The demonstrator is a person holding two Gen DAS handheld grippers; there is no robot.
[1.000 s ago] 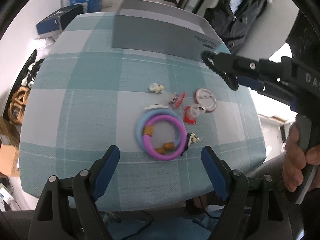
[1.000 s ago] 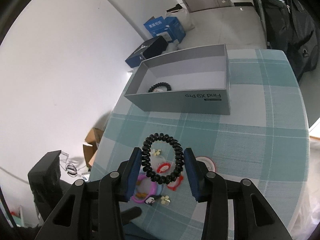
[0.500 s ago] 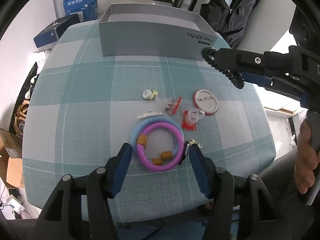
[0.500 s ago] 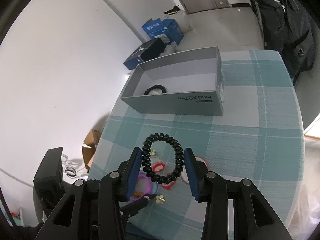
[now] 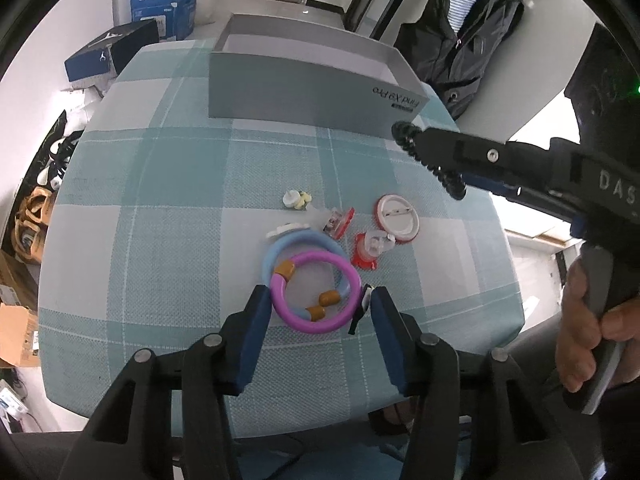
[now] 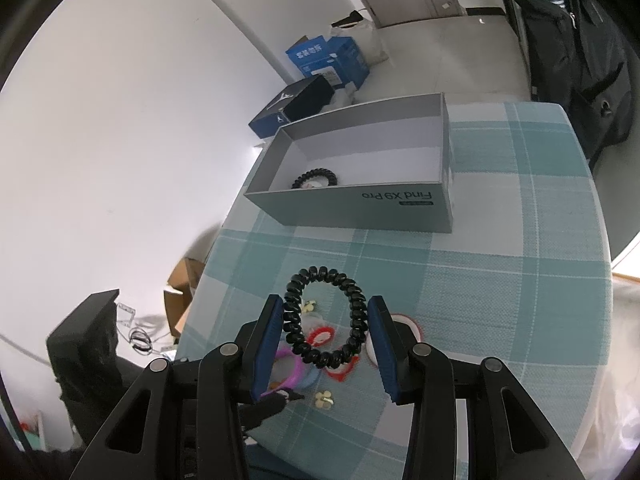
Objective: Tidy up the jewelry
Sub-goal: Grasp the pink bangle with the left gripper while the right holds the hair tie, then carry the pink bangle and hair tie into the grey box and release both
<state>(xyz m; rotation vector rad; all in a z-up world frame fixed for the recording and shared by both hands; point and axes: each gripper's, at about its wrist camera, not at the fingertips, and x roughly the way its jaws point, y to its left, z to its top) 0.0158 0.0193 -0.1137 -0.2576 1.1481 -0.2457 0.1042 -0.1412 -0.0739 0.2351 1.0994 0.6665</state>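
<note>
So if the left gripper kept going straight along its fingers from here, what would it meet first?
Most likely the purple bangle, which lies between the closing fingers of the left gripper, overlapping the blue bangle on the checked tablecloth. Depth is hard to judge, so the pads may already be touching it.

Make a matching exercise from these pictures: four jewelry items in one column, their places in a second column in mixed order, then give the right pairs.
Things
1. black coil band
2. purple ring
3. second black coil band
4. round badge

Places
A. inside the grey box
B. on the tablecloth, between the closing fingers of the left gripper
C. lying on the tablecloth, apart from both grippers
D. held above the table in the right gripper

Pairs: 1-D, 2-B, 3-A, 4-C
</note>
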